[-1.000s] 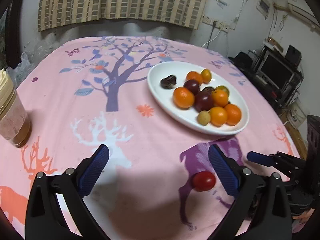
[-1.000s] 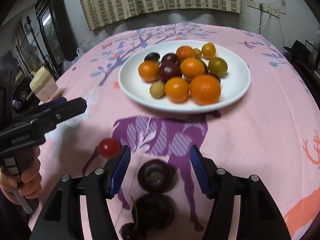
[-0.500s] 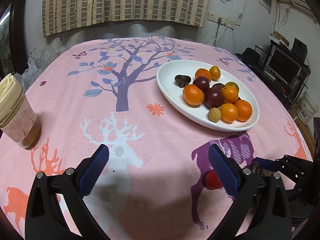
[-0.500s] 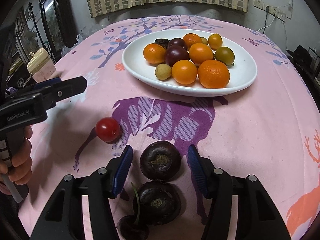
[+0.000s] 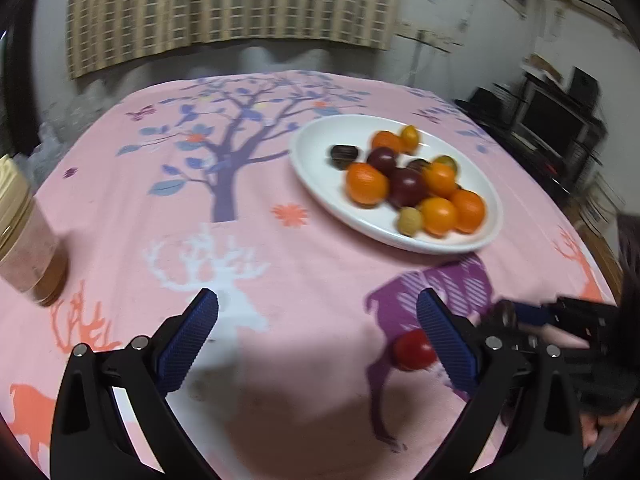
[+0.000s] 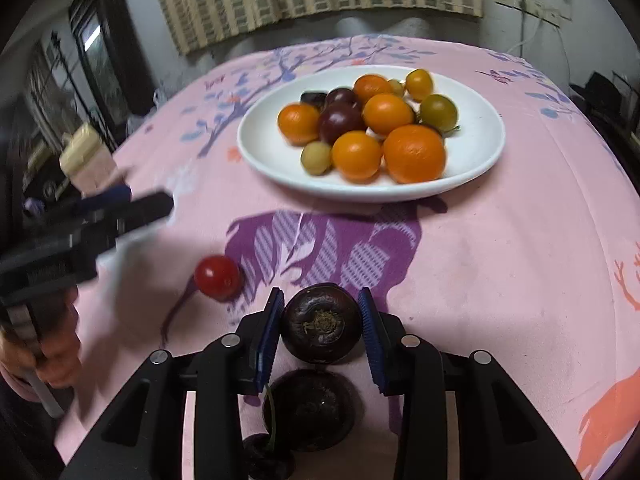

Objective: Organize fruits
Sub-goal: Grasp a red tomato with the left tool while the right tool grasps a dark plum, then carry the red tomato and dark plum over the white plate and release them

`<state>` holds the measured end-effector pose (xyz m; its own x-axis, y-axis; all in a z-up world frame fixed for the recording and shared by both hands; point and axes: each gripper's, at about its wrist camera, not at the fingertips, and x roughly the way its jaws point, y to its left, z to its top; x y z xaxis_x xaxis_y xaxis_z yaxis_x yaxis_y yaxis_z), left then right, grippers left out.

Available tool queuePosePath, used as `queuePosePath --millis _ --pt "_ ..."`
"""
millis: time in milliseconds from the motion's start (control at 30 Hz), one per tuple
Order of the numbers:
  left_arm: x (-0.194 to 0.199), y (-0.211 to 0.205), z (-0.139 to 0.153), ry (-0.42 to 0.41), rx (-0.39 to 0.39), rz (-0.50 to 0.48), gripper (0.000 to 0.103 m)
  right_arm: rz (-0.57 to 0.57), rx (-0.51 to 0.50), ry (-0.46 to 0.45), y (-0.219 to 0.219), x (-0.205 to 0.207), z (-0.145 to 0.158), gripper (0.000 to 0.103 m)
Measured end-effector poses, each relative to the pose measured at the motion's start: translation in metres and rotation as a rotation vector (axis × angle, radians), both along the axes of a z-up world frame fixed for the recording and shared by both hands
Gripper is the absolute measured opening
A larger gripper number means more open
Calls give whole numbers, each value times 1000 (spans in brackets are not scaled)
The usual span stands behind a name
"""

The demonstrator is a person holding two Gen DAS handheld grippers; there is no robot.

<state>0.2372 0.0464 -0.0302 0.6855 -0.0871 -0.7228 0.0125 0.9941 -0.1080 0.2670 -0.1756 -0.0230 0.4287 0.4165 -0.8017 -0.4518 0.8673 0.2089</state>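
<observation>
My right gripper (image 6: 320, 322) has its blue pads pressed on a dark purple fruit (image 6: 321, 323) on the pink tablecloth (image 6: 500, 260), with a second dark fruit (image 6: 308, 410) just behind it, nearest me. My left gripper (image 5: 316, 336) stands wide with nothing between its pads; the red cherry tomato (image 5: 412, 350) lies just inside its right pad. Open cloth stretches ahead of both. Farther off sits the white plate (image 6: 476, 152), piled with fruit, well in from the table's edge. A lidded jar (image 5: 24, 240) stands far left.

A pink-clothed table (image 5: 320, 240) (deer print) carries a white plate (image 6: 472, 168), red tomato (image 6: 217, 276), dark fruits (image 6: 310, 410) and a jar (image 5: 28, 256).
</observation>
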Motion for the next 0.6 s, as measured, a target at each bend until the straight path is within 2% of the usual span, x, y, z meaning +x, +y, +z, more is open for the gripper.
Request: queuePosePath --millis 100,200,233,367,533,600 --pt "-4 -19 -2 -1 18 -94 96 -62 34 -43 -13 2 10 39" --pt "-5 -39 -9 27 49 -184 67 -103 52 -47 -23 6 14 39" --pt "-5 -43 -12 41 45 -200 63 -112 56 -43 -25 7 13 39" --pt "-5 -54 -21 60 46 -239 60 -125 50 -49 -27 8 14 39" --pt "-2 -62 -31 91 46 -277 38 -117 48 -50 -28 6 14 39" --pt "-2 -62 -33 92 62 -273 38 -118 46 -49 -28 6 14 39"
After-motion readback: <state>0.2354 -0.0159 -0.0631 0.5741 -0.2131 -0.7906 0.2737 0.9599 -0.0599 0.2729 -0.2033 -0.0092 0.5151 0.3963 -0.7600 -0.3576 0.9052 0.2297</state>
